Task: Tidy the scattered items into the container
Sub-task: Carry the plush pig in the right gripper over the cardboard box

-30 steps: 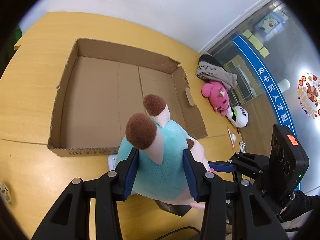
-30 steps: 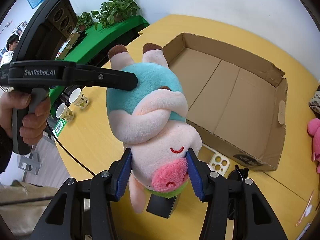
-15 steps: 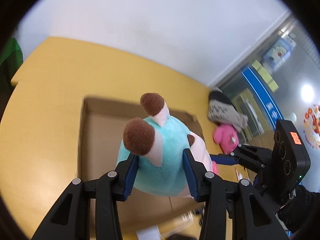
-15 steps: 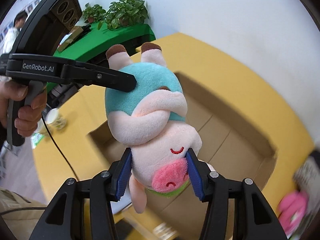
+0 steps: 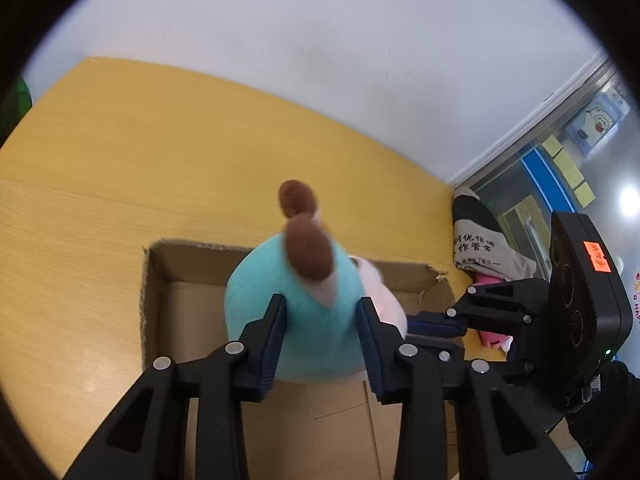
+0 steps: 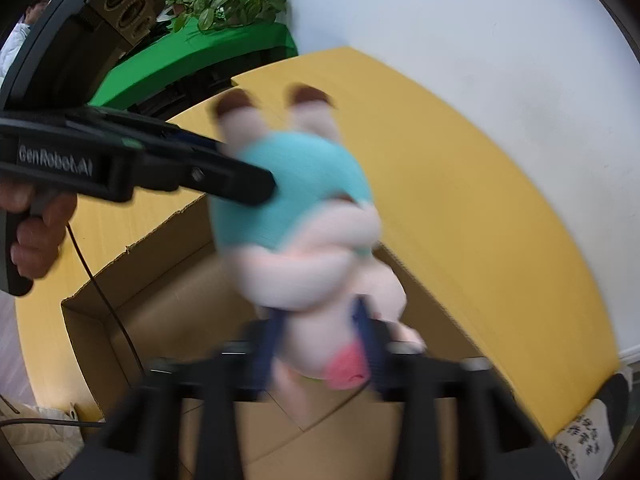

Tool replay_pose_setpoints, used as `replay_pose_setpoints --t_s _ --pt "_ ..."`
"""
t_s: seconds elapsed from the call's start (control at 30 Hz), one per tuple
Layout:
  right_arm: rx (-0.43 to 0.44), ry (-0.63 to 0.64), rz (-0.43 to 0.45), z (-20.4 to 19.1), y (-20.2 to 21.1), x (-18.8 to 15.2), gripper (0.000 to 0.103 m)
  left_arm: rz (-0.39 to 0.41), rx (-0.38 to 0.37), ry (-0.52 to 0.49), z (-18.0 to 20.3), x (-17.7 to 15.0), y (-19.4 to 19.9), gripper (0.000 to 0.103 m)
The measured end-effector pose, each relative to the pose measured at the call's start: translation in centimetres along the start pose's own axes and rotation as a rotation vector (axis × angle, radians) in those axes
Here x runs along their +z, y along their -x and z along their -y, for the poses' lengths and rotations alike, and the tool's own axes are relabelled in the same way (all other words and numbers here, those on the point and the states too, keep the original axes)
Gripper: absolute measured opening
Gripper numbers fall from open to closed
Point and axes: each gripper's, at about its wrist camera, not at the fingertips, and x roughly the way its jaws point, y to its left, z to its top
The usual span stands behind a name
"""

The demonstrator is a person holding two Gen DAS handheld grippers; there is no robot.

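Note:
A plush pig (image 5: 296,312) with a teal body, pink head and brown feet hangs upside down over the open cardboard box (image 5: 160,280). My left gripper (image 5: 322,320) is shut on its teal body. My right gripper (image 6: 320,332) is shut on its pink head (image 6: 340,360); that view is blurred. The left gripper's finger (image 6: 224,184) presses the plush's teal side in the right wrist view. The box floor (image 6: 180,320) lies below the plush (image 6: 304,208).
The box stands on a yellow wooden table (image 5: 100,180). A beige and black bag (image 5: 480,240) and a pink plush (image 5: 490,336) lie at the right beyond the box. A green counter with plants (image 6: 208,40) stands behind the table.
Both grippers have carried the plush forward over the box. The box now lies directly beneath it. The right wrist view has become blurred.

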Motion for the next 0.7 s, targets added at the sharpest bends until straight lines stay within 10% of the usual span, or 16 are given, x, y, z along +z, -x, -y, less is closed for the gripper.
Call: replay_pose_setpoints --t_s 0.1,0.33,0.43,0.57,0.7 --pt "0.024 -0.057 -0.056 1.5 -3.4 -0.6 0.011 -0.047 -0.023 0.023 -1.2 -0.4 -1.8 0.001" --pt "0.040 -0.121 -0.002 1.9 -4.6 0.7 0.011 -0.079 0.016 0.079 -2.9 -1.6 -2.9 0.002" --pt "0.044 -0.173 0.017 1.9 -3.9 0.0 0.043 -0.056 0.033 0.110 -3.4 -1.8 -1.5 0.003" --pt "0.015 -0.248 0.072 2.6 -2.2 -2.3 0.098 -0.068 0.036 0.128 -3.8 -2.3 -1.0 0.029" --pt "0.053 -0.264 -0.009 4.4 -4.9 -4.4 0.101 -0.112 0.056 0.194 -4.8 -2.7 -2.6 0.067"
